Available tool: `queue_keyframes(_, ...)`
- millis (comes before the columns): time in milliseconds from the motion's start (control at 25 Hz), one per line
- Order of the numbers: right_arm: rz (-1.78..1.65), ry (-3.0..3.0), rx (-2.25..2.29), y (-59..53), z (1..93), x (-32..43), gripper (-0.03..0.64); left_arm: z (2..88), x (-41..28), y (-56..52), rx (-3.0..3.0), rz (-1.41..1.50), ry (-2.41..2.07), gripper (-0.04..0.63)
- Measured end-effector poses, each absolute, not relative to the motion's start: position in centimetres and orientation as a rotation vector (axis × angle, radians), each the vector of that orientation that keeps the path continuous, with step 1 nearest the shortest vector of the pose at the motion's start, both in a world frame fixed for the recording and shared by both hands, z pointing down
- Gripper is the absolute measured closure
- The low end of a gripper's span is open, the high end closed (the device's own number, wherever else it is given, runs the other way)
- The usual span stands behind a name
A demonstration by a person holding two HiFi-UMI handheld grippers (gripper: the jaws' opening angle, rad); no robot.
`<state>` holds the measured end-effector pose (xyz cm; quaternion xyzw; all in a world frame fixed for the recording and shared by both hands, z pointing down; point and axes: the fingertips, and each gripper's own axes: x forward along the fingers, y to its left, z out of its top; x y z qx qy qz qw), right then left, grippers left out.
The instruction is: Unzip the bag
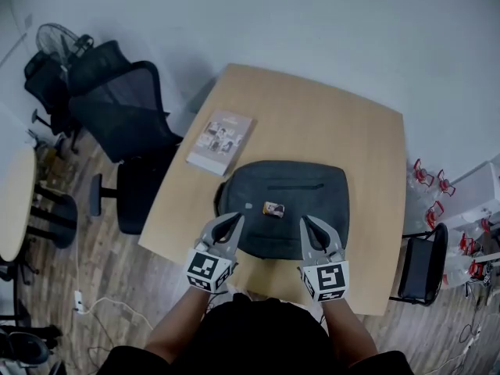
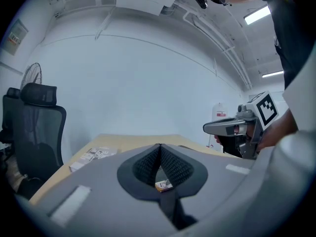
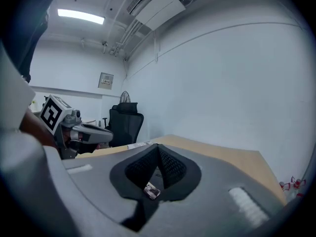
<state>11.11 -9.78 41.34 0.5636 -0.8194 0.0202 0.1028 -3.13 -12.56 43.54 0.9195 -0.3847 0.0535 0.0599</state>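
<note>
Left gripper (image 1: 236, 218) and right gripper (image 1: 306, 223) jaws, shut and empty at the bag's (image 1: 285, 201) near edge, are to be opened before the zip (image 1: 297, 185) is pinched.

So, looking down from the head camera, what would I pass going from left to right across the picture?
Black office chair → booklet → grey bag → small dark chair.
</note>
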Motion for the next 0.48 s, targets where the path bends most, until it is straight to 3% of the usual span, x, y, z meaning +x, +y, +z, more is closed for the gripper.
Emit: queue_keyframes(480, -0.005, -2.399, 1.697, -10.22, 40.34, 10.91, 0.615, 43.15, -2.88, -12.65, 2.795, 0.170, -1.160, 0.575)
